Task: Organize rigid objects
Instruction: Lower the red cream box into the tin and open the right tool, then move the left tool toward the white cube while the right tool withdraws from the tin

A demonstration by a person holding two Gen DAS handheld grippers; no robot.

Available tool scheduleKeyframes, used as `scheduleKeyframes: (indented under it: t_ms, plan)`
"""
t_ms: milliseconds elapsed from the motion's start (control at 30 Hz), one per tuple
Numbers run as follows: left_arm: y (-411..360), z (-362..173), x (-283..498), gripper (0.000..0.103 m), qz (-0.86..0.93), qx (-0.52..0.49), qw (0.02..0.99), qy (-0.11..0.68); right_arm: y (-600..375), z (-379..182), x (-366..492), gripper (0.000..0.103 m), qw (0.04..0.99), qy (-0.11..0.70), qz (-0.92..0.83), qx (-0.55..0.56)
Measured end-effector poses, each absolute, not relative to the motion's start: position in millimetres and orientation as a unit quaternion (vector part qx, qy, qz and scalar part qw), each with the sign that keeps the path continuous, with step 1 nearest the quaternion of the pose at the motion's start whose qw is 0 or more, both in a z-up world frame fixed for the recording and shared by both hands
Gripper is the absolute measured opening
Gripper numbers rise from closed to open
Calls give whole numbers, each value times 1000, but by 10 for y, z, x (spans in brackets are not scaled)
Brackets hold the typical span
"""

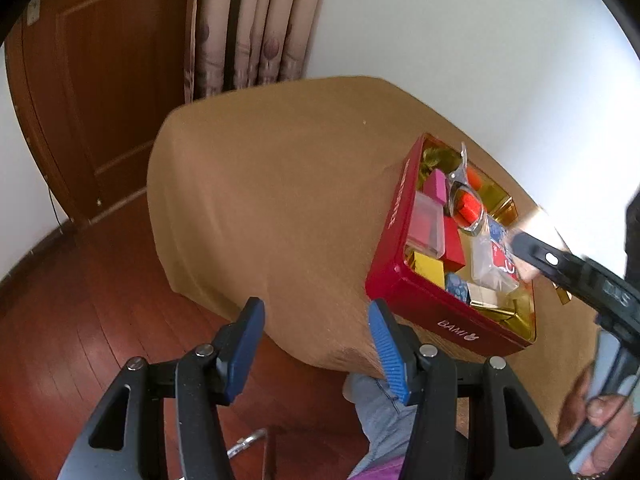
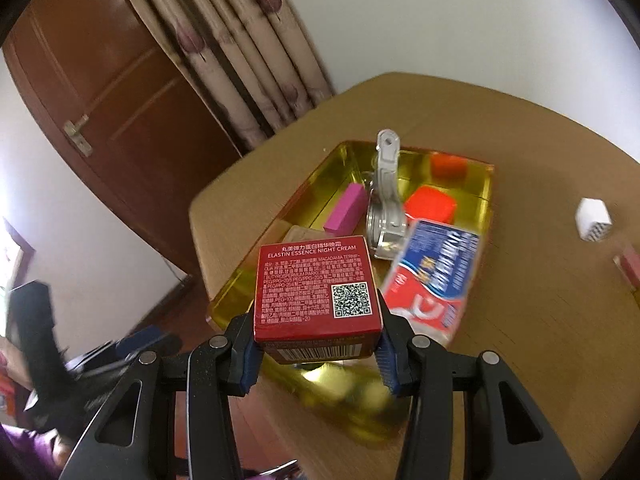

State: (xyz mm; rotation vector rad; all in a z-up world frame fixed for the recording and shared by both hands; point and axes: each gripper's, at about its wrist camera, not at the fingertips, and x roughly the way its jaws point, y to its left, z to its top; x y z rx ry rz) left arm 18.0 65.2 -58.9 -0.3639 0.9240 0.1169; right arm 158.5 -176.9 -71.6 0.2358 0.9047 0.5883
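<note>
Both views were lit by soft, even daylight, and only faint shadows were cast. The white wall was nearly washed out. Bright glare was thrown off the gold lining of the tin. Straight lines were bent by strong fisheye distortion, and the corners were cut off by black vignetting. Motion blur was seen on the toothpaste box and on the right gripper; the red cream box was rendered sharply.

Left gripper and right gripper: black angular frames with silver round screws and blue ribbed fingertip pads. The person's hand shows bare skin.
</note>
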Motion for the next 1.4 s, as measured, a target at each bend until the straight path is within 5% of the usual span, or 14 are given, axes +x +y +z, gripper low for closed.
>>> scheduleKeyframes:
  t_ms: [933, 1200, 1400]
  plan:
    - [497, -821, 351, 56, 45, -121, 853, 506, -1677, -702, 1827, 51, 869, 416, 240, 121]
    - [414, -802, 324, 56, 52, -99, 856, 505, -2611, -648, 1274, 87, 922, 354, 108, 117]
    - [352, -777, 300, 56, 55, -87, 861, 499, -3778, -1178, 842, 89, 912, 394, -66, 89]
